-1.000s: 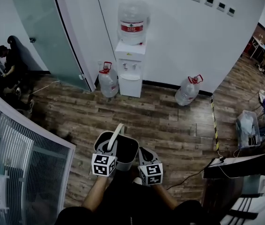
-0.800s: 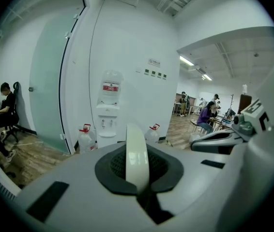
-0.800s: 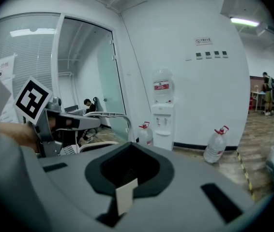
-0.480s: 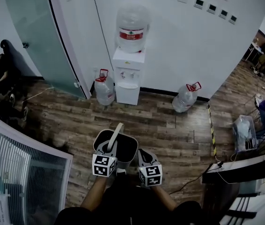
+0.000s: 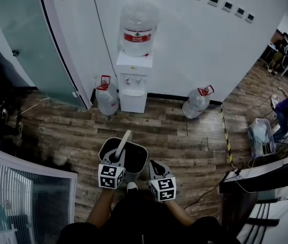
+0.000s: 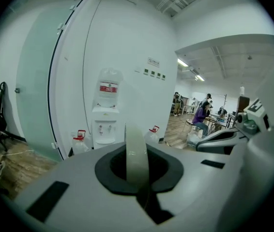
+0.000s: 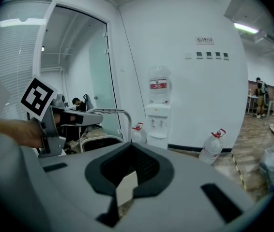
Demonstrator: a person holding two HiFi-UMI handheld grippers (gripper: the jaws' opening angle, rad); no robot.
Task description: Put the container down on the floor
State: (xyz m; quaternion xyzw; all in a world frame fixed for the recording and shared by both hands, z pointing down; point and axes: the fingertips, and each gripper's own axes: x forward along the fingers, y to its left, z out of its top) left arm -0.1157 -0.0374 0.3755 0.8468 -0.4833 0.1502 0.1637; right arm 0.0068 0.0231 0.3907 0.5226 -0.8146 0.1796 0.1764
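Grey-white container (image 5: 143, 151): hanging off the floor (image 5: 195, 136) by its handle (image 5: 123, 141), right in front of the person's legs.
What changed: water dispenser (image 5: 133, 80) looks closer than a sec ago, so it's being carried over, not set down yet.
Left gripper (image 5: 116, 159): clamped on the handle, tipped slightly down.
Right gripper (image 5: 153, 164): jaws together, just beside the container, not gripping it.

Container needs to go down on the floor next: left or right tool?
Left. The left tool is shut on the container's handle, carrying it above the floor. The right tool is beside the container, gripping no part of it.
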